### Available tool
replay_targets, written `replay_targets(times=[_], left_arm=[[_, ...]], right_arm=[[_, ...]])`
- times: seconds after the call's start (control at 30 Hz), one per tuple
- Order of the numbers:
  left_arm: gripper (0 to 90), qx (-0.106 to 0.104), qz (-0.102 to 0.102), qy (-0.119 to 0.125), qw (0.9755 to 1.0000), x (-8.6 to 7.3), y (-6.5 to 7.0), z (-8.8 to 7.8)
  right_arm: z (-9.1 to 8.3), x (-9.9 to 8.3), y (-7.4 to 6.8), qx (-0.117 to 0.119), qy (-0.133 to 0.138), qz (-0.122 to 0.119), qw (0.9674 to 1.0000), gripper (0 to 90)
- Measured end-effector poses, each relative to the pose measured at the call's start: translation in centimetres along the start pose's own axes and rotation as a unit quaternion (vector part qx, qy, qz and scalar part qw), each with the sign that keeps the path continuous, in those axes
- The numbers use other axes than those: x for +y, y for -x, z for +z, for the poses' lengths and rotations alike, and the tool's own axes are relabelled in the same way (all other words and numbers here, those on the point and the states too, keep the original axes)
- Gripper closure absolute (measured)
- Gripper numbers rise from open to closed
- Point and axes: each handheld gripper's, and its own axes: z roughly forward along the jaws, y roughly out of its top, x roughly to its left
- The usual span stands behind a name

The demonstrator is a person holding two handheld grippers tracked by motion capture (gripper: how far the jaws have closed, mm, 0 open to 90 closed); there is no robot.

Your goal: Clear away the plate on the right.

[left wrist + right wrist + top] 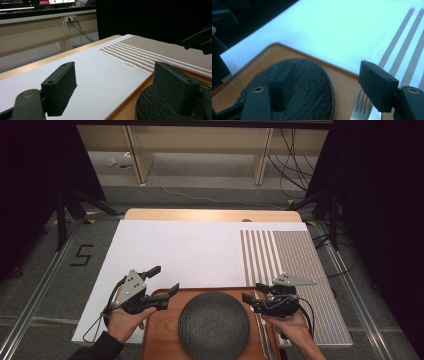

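A dark round slate plate (214, 324) lies on a wooden tray (162, 330) at the table's near edge. A metal fork (263, 330) lies on the tray to the right of the plate. My left gripper (164, 279) is open over the tray's far left corner with nothing between its jaws. In the left gripper view that gripper (117, 82) spans the white sheet and the plate (150, 107). My right gripper (253, 292) is open above the tray's far right corner. In the right gripper view its jaws (330, 85) straddle the plate's (312, 85) rim, with the fork's (360, 107) tines just below the right jaw.
A white sheet (190, 250) covers most of the table. A brown-and-white striped placemat (295, 265) lies on the right side. The wooden table edge (210, 215) runs along the far side, with floor, cables and shelving legs beyond it.
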Motion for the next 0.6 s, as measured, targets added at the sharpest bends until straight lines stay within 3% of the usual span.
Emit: replay_targets(times=[0.07,0.27,0.4,0.6], left_arm=[[18.7,-0.001,0.0,0.001,1.0,0.0,0.0,0.0],[18.5,-0.003,-0.001,0.001,1.0,0.0,0.0,0.0],[18.4,-0.004,-0.002,0.001,1.0,0.0,0.0,0.0],[18.4,-0.005,0.0,0.0,1.0,0.0,0.0,0.0]], right_arm=[[-0.4,0.2,0.0,-0.008,0.026,-0.008,0.9996,27.4],[-1.2,0.6,0.0,-0.028,0.067,-0.032,0.9968,23.6],[-1.4,0.6,0.0,-0.033,0.08,-0.04,0.9954,23.1],[-1.8,0.7,-0.2,-0.054,0.093,-0.07,0.9917,20.3]])
